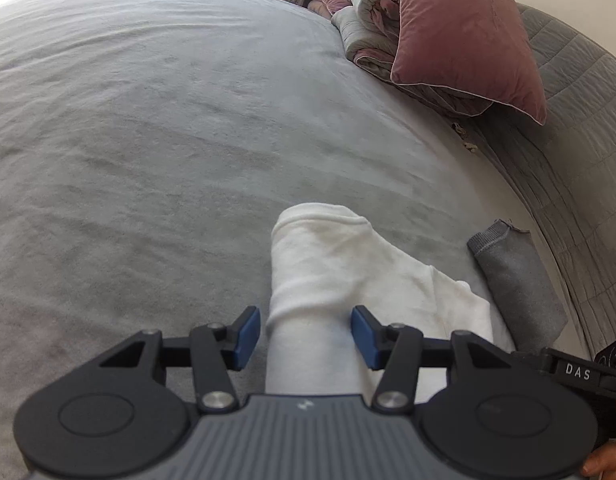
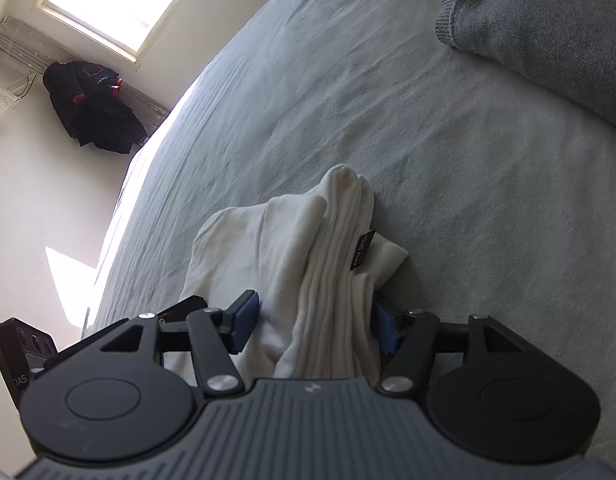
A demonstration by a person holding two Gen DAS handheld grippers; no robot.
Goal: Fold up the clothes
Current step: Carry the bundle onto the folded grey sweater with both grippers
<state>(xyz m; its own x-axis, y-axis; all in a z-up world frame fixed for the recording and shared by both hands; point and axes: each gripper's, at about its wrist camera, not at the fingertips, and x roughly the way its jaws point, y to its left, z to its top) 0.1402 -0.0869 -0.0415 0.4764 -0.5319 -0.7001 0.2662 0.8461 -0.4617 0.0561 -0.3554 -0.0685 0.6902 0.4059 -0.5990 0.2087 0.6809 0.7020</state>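
While I look down both wrist views, the white garment (image 1: 327, 264) lies bunched on the grey bedspread (image 1: 148, 120), with a folded grey garment (image 1: 515, 280) just beside it toward the quilted bed edge. My left gripper (image 1: 306, 336) stands partly open, its blue pads (image 1: 246, 336) on either side of a rolled white fold with a gap visible on both sides. My right gripper (image 2: 315, 324) is also parted around the garment's ribbed folds (image 2: 335, 280); the left pad stands clear, but cloth hides the right pad, so I cannot tell whether it touches.
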